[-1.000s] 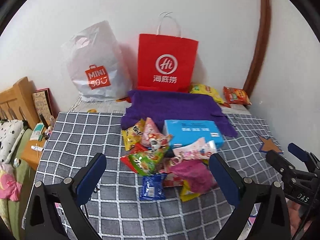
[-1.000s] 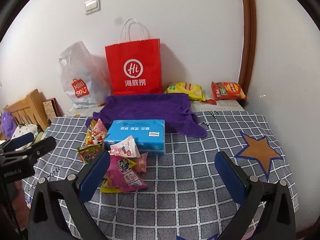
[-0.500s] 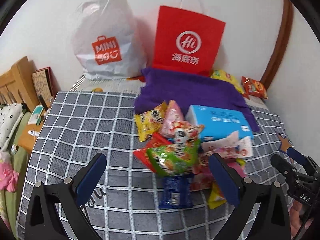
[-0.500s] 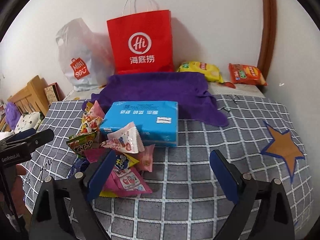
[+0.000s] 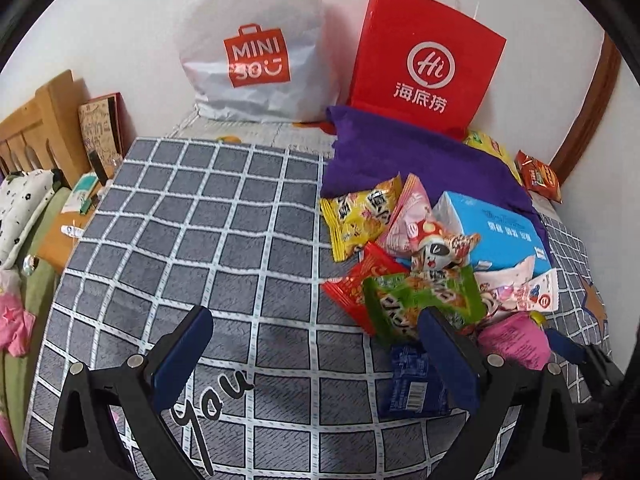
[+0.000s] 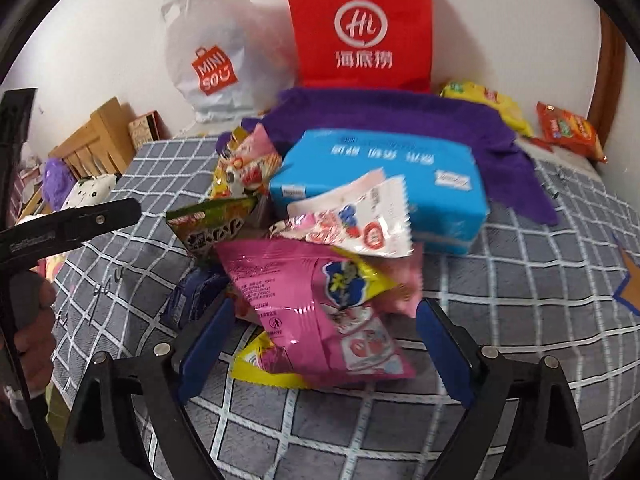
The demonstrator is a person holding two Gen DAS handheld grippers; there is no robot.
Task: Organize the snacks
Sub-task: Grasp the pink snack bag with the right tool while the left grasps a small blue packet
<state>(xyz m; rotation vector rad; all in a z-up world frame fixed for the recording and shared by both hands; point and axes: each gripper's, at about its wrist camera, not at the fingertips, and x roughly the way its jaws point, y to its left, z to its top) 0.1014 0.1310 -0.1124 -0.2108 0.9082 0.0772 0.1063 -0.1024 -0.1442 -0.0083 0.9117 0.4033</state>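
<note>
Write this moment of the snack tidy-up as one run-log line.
stage: approach | right gripper: jaws just closing, either side of pink snack bag, no grip | left gripper: open, empty, beside snack pile

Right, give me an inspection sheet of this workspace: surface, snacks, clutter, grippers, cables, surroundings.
Surface: grey checked cloth, left part bare.
Job's things: snack pile heaped against the blue box; pink packet nearest; yellow packet and orange packet apart, by the wall.
Clutter: purple towel behind the box.
Grippers: left hand-held gripper open over bare cloth; right hand-held gripper open, jaws just closing, straddling the pink packet, pads not pressing.
Cables: nothing seen.
Surroundings: red paper bag and white plastic bag against the wall; wooden headboard at left.
</note>
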